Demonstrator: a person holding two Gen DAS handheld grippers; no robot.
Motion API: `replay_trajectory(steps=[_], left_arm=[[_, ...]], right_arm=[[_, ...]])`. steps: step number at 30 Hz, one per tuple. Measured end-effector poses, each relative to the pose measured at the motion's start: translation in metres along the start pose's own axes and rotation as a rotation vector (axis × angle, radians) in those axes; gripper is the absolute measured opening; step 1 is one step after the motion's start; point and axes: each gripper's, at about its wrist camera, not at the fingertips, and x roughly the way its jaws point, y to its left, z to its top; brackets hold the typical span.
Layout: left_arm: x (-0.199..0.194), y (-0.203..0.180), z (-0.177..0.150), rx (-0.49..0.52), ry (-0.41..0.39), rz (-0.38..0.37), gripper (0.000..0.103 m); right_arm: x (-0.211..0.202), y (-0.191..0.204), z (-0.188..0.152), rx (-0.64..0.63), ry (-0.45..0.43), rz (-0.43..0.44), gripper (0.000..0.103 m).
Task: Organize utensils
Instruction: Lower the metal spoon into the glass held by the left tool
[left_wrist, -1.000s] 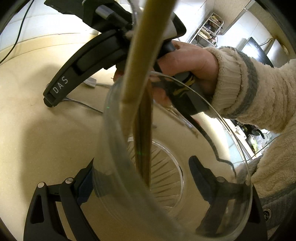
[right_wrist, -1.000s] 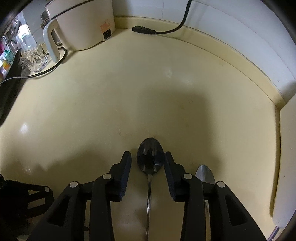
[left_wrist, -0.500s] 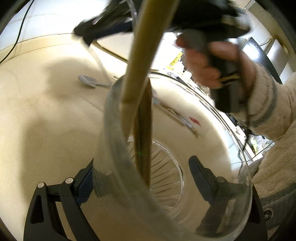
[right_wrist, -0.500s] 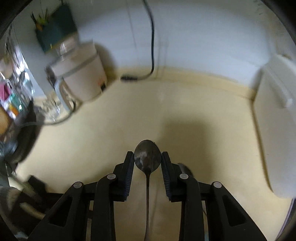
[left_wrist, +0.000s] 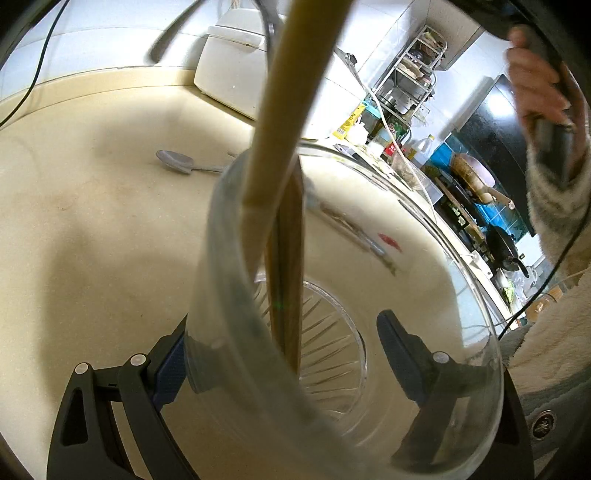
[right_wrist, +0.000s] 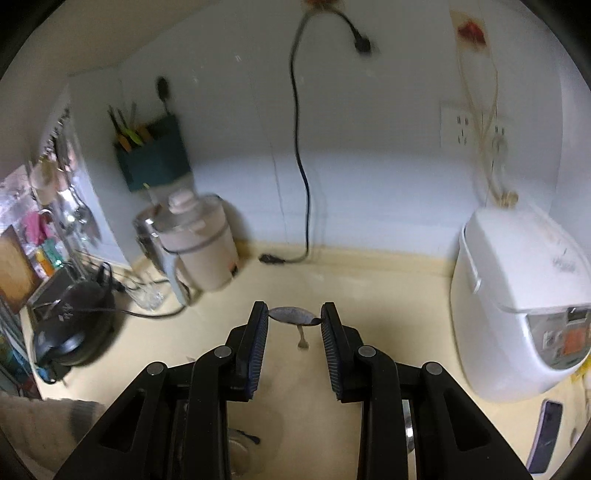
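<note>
The clear glass cup fills the lower centre of the left wrist view, clamped across its body by the left hand-held gripper, its mouth toward the camera. One wooden utensil handle stands in it, leaning against the rim toward the top of the frame. In the right wrist view the right hand-held gripper is pinched on the bowl of one spoon, whose handle points down toward the worktop. This gripper's hand shows at the upper right of the left view, well above the cup, so the spoon likely travels down into the mouth. A second spoon lies flat at upper left, handle pointing right.
</note>
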Motion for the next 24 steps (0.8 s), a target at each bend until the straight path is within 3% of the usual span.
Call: replay_trajectory(steps=[5,12,17,24], left_arm=[[0.0,0.0,0.0,0.0,0.0,0.001,0.093],[0.0,0.0,0.0,0.0,0.0,0.0,0.093],[0.0,0.0,0.0,0.0,0.0,0.001,0.093],[0.0,0.0,0.0,0.0,0.0,0.0,0.094]], right_arm=[[-0.029,0.014,0.009,-0.002,0.015,0.068,0.03],[-0.051,0.027,-0.004,0.034,0.043,0.116,0.03],[-0.033,0.036,-0.025,0.064,0.113,0.145,0.029],[0.022,0.039,-0.061,0.08,0.271,0.154,0.029]])
